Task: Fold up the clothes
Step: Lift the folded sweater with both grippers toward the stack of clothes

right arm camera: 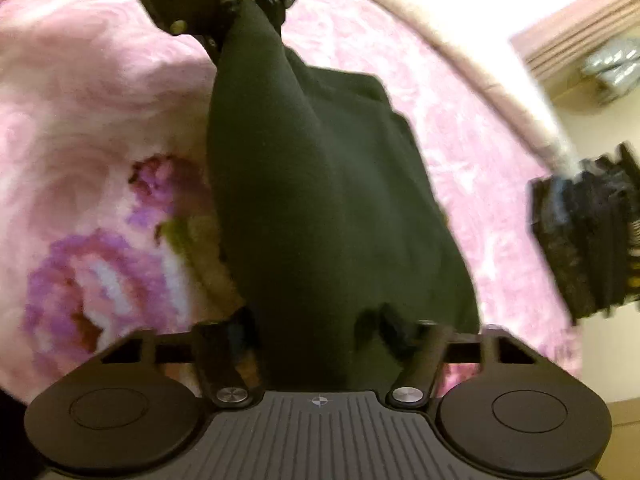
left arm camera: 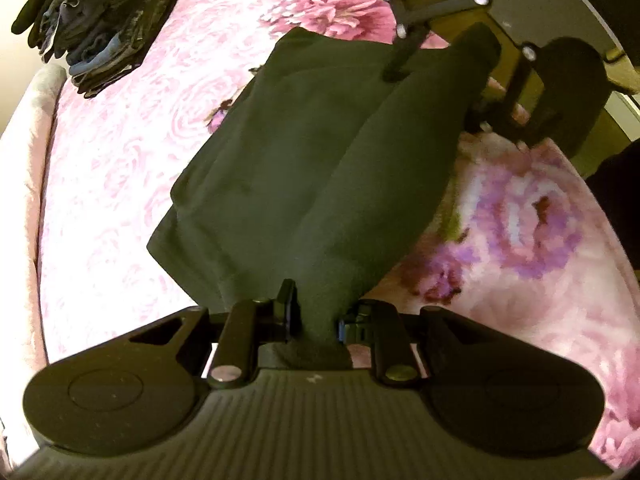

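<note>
Stretching across centre frame over the floral bed, the dark garment is pinched at opposite ends by left tool and right tool; even tension should be kept, edges aligned before lowering.

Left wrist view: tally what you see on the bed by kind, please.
Dark green garment being folded: 1
Stack of folded dark clothes: 1
Hand-held gripper on the garment: 2, left and right
Pink floral bedspread: 1
Total: 5
</note>
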### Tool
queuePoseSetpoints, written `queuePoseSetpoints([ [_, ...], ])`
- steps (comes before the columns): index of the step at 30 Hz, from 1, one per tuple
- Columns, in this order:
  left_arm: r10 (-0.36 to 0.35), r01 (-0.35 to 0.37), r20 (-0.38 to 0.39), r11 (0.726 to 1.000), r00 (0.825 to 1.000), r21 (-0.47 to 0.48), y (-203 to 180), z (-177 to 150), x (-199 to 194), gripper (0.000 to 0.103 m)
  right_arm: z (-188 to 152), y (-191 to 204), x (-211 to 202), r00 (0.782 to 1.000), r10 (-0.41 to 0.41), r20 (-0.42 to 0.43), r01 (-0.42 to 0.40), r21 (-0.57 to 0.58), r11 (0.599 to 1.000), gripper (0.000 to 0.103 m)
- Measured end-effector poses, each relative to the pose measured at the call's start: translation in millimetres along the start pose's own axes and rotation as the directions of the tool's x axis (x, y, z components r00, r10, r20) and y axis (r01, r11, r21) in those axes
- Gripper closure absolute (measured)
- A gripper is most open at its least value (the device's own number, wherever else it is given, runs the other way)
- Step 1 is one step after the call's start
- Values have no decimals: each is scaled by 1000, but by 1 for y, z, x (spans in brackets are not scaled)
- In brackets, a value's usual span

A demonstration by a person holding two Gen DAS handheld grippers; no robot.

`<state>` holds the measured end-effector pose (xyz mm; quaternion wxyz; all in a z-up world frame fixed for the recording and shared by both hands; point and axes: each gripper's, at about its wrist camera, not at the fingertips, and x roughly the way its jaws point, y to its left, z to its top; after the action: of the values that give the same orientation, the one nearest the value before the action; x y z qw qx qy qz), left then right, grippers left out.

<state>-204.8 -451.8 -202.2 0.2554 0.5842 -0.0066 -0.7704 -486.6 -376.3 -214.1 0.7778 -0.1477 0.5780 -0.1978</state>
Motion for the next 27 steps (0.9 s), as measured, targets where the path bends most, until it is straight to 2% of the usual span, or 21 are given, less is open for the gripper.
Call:
queuePoseSetpoints([
  [1, -3, 3, -4, 1000, 1000, 3, 1, 2, -2, 87, -1, -3, -4, 1000, 18, 2, -18, -8, 1000, 61],
  [2, -6, 6, -8, 1000, 1000, 5, 2, 4, -4, 86, -1, -7, -8, 999, 36, 3, -36, -16, 999, 65],
  [8, -13, 14, -33, 999, 999, 32, 12, 26, -32, 88, 3, -44, -46, 997, 70, -15, -71, -33, 997, 73],
  [12, 16, -16, -18, 999, 1000, 32, 22, 38, -59, 88, 15, -73, -75, 998, 67, -7, -67, -33, 997, 75],
  [18, 55, -55, -2, 998, 998, 15, 34, 48, -95, 88, 30, -95, -113, 999, 51, 7, -51, -32, 998, 75],
  [27, 98, -98, 11, 995, 995, 14, 33, 51, -128, 88, 40, -102, -145, 998, 46, 33, -45, -48, 998, 76],
])
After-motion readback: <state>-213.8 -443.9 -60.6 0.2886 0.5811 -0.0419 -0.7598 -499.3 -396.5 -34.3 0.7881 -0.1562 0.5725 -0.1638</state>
